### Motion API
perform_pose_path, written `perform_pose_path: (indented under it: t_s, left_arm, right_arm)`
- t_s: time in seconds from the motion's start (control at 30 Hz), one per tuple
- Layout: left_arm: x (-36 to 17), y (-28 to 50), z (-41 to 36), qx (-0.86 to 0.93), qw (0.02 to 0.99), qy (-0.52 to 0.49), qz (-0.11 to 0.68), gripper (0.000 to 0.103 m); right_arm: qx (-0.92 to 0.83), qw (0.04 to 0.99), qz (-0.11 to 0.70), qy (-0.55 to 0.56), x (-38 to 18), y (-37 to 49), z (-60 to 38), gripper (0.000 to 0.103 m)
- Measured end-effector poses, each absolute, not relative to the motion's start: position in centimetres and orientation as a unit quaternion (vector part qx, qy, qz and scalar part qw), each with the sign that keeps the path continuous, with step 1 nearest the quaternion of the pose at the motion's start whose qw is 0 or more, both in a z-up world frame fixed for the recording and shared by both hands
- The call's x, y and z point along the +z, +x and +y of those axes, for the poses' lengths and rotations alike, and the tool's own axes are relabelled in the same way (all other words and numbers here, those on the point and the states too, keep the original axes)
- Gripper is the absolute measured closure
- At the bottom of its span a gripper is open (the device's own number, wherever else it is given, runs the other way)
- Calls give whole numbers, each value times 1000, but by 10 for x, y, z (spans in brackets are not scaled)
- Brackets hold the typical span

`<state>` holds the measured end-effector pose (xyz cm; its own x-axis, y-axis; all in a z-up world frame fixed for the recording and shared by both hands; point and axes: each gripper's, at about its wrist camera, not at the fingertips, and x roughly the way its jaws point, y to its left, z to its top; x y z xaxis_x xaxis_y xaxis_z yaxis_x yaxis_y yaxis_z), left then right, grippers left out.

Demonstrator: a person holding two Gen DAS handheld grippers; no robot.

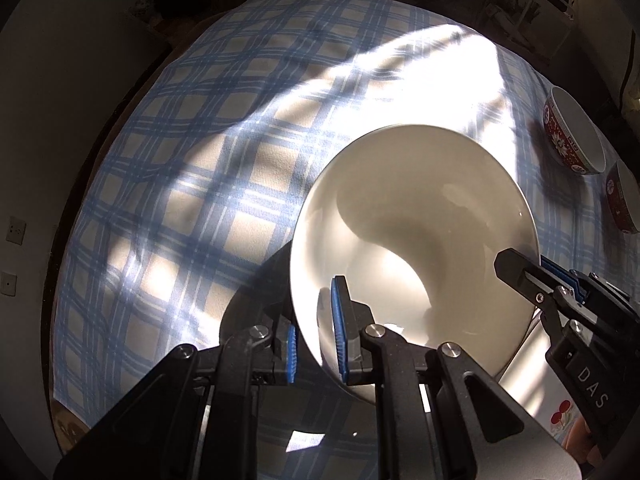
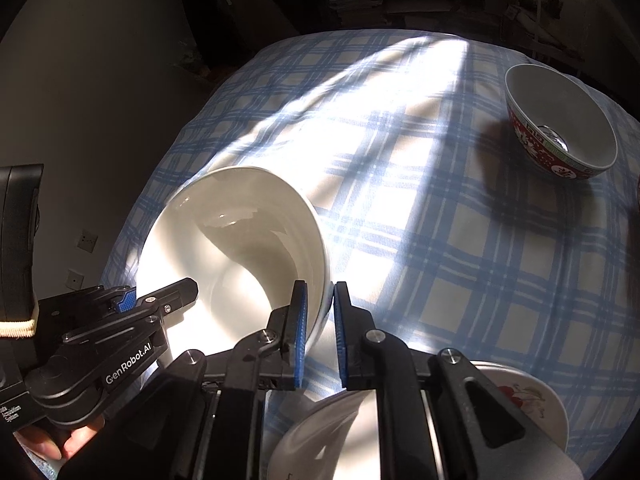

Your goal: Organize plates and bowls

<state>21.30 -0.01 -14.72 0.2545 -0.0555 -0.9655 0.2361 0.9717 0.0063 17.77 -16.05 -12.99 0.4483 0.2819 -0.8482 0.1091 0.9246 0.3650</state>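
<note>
We see a white bowl (image 1: pixel 416 240) held off a table covered with a blue checked cloth (image 1: pixel 180 184), gripped from two sides at once. The left claw (image 1: pixel 314 340) has its two blue-padded fingers (image 1: pixel 339 344) clamped on the bowl's near-left rim, one pad inside the bowl and one outside. The right claw (image 2: pixel 320 332) is clamped the same way on the opposite rim, with the wall of the white bowl (image 2: pixel 240 248) pinched between its pads. From the left wrist view, the right claw (image 1: pixel 536 280) enters from the right of the left claw and meets the bowl's right edge; from the right wrist view, the left claw (image 2: pixel 160 304) enters from the left and meets the bowl's left edge. The bowl is tilted, its opening turned toward both cameras, and strong sunlight falls across its inside. Ahead and to the right of the right claw, well apart from it, a red patterned bowl (image 2: pixel 560 128) stands upright on the cloth. The left wrist view shows this bowl (image 1: pixel 572 136) far right of the left claw, with a second red bowl (image 1: pixel 622 200) just beside it. Below the right claw lies a plate with a flower pattern (image 2: pixel 532 400), partly hidden by the claw's body.
</note>
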Motion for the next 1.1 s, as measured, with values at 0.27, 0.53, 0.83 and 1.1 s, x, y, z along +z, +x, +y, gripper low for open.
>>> perform_pose_path:
  t_s: [0.27, 0.53, 0.83, 1.1]
  left_arm:
    - [-150, 213, -1, -91, 788, 76, 605, 88]
    - [-152, 215, 2, -93, 784, 66, 610, 88]
    - [-125, 208, 6, -90, 809, 71, 577, 87]
    - [-85, 205, -21, -103, 829, 105, 539, 81]
  right_arm:
    - [51, 830, 523, 186, -131, 176, -162, 89]
    - [47, 834, 524, 167, -129, 177, -158, 89]
    - [36, 844, 510, 161, -109, 174, -170, 89]
    - [-11, 861, 490, 138, -68, 165, -201, 71]
